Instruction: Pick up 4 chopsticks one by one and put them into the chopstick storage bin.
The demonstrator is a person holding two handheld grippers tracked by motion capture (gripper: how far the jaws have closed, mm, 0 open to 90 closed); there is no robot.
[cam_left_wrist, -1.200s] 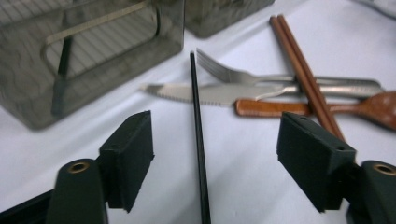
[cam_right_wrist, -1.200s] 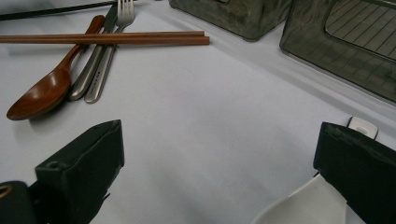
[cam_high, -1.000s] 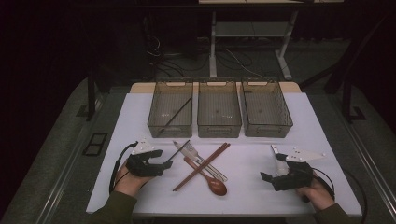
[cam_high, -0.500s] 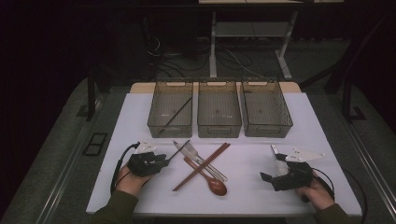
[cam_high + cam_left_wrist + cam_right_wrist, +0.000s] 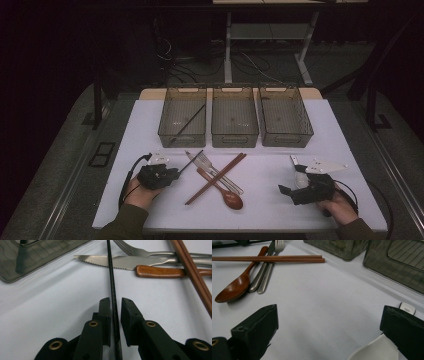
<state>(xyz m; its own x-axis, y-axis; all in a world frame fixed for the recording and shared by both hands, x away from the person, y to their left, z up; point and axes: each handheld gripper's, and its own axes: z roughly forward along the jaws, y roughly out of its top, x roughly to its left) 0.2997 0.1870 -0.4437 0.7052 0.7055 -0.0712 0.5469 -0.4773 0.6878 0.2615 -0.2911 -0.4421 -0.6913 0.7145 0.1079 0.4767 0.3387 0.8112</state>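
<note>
Now closing: left gripper (image 5: 115, 305) jaws narrowed around the black chopstick (image 5: 111, 277) at lower centre, slim gaps remaining, not yet clamped. Probably a lift toward the left bin (image 5: 182, 118). Right gripper (image 5: 329, 327) apart, idle.

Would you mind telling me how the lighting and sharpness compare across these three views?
High view: dim, surroundings nearly black, the white table the only bright area, small cutlery soft. Left gripper view: evenly lit, the black chopstick and serrated knife crisp, a reflection on the bin wall. Right gripper view: the jaws close to the lens blur, the wooden spoon shows a faint sheen.
</note>
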